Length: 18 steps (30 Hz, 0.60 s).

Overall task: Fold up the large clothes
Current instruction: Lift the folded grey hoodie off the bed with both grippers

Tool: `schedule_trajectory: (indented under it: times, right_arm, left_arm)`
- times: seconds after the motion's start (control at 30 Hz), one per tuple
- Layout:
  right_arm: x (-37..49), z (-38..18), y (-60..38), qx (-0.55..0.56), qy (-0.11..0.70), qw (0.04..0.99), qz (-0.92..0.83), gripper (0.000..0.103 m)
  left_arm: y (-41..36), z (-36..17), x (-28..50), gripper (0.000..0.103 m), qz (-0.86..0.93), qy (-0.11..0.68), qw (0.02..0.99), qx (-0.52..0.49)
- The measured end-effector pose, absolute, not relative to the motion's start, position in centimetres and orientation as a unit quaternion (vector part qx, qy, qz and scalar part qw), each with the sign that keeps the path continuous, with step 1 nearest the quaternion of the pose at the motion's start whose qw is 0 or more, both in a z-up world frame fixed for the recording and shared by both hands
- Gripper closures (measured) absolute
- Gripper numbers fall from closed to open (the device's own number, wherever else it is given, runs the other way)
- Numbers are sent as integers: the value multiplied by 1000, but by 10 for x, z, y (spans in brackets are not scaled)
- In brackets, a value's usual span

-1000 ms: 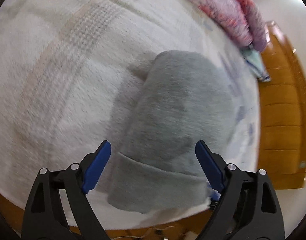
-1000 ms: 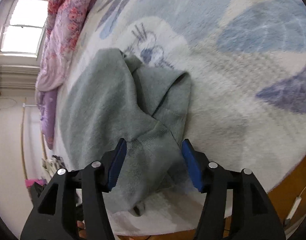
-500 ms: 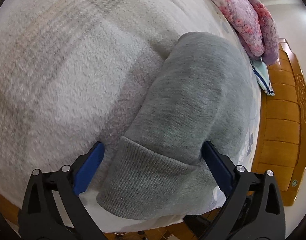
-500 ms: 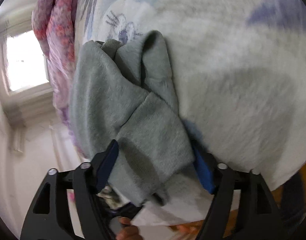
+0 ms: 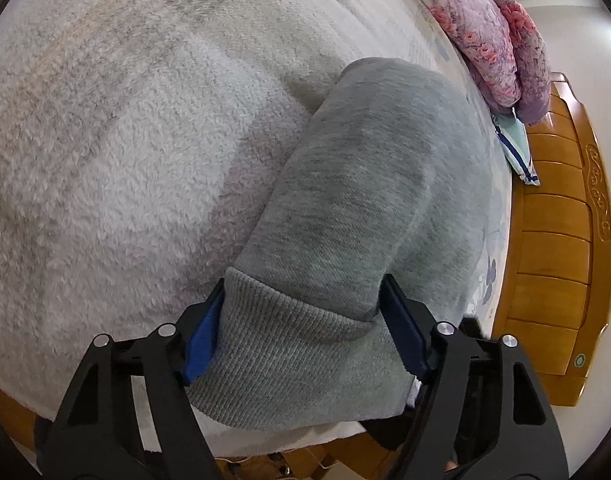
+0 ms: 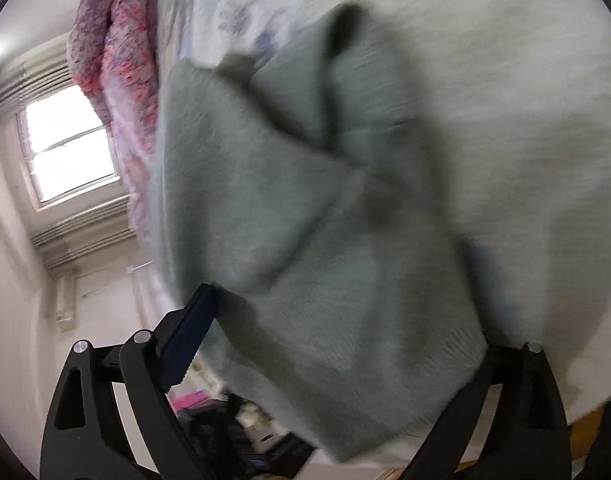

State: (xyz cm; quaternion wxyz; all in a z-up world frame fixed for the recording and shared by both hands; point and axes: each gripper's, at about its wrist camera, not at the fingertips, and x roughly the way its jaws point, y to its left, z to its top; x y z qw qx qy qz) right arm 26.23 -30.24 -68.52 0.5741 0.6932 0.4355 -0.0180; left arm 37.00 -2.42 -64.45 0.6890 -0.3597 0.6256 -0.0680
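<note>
- Left gripper (image 5: 301,328): jaws closing around the ribbed hem (image 5: 289,364) of the grey sweatshirt (image 5: 369,184); blue pads right at both edges of the bunched band, firm squeeze not yet certain.
- Right gripper (image 6: 333,340): jaws opening wide, a thick fold of the same sweatshirt (image 6: 265,184) lying between them; only the pad at 8 o'clock visible, the other hidden under cloth, view blurred, so no clamp readable.
- Garment: lying on the fluffy pale blanket (image 5: 117,152) of the bed, stretching from the left gripper toward 1 o'clock; in the right wrist view, rumpled, with a sleeve or collar opening up at 12 o'clock.
- Further out: pink floral quilt (image 5: 489,28) bundled at 1 o'clock at the head of the bed, wooden headboard (image 5: 553,240) at 3 o'clock, bright window (image 6: 69,148) at 9 o'clock in the right wrist view.
- Step in hand, by judgement: taking hold of the lower edge at two spots, ahead of a lift and a fold toward the far end.
- Next move calls for: a sure pinch by the left on the ribbing, a settled bite by the right on one clean layer instead of a bunch, then both rising together, cloth kept taut between them.
- Risk: thick knit slipping from a shallow pinch, or blanket pile caught along with it.
</note>
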Motion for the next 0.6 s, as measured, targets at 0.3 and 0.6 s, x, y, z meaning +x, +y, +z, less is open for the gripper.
schedule_trajectory:
  times: [0.3,0.6]
  right_arm:
    - [248,-661,-309,696,411,588,30,69]
    - [303,-540,-304,646,406,635,118,71]
  left_arm:
    - [-29,-606,371,60,-78,638,692,-328]
    - [-30,-488,403,65,-100,591,733,-321]
